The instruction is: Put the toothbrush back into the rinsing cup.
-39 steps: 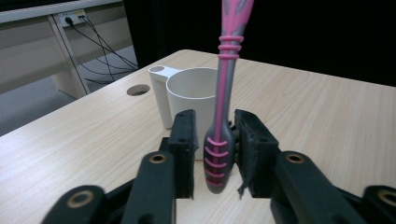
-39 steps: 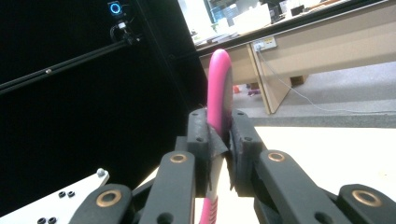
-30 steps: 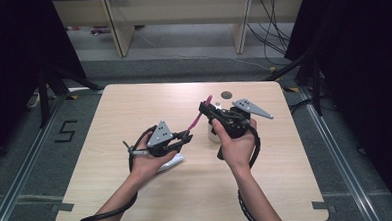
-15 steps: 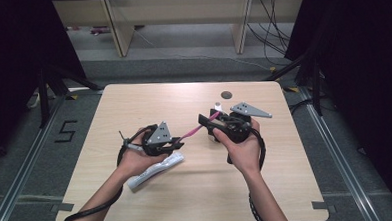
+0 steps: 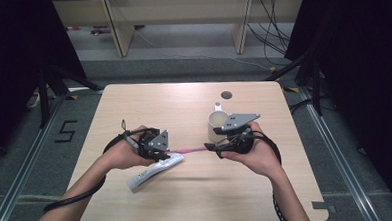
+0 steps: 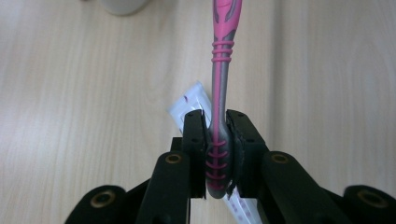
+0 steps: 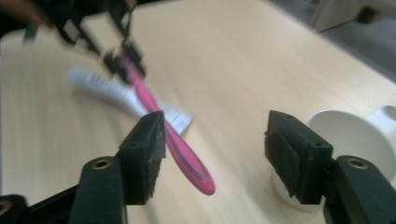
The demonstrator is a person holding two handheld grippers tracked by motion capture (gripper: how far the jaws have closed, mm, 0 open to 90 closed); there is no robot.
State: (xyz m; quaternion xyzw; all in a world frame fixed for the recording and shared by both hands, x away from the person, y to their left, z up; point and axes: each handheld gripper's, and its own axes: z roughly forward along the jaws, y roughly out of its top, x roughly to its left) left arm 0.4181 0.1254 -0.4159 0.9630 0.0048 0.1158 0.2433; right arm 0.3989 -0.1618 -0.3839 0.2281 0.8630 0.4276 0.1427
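Pale wood counter [image 5: 184, 111] stands on grey floor, with dark curtains at 3 and 9 o'clock and pale shelving at 12. Left tongs [image 5: 167, 153] clamp the pink toothbrush [image 5: 191, 150], which spans level toward the right tongs [image 5: 213, 148]; those have just opened, handle between them, apparently untouched. White tube [image 5: 154, 172] lies at 7 o'clock of the brush, white cup [image 5: 215, 123] at 1. Far half is bare.
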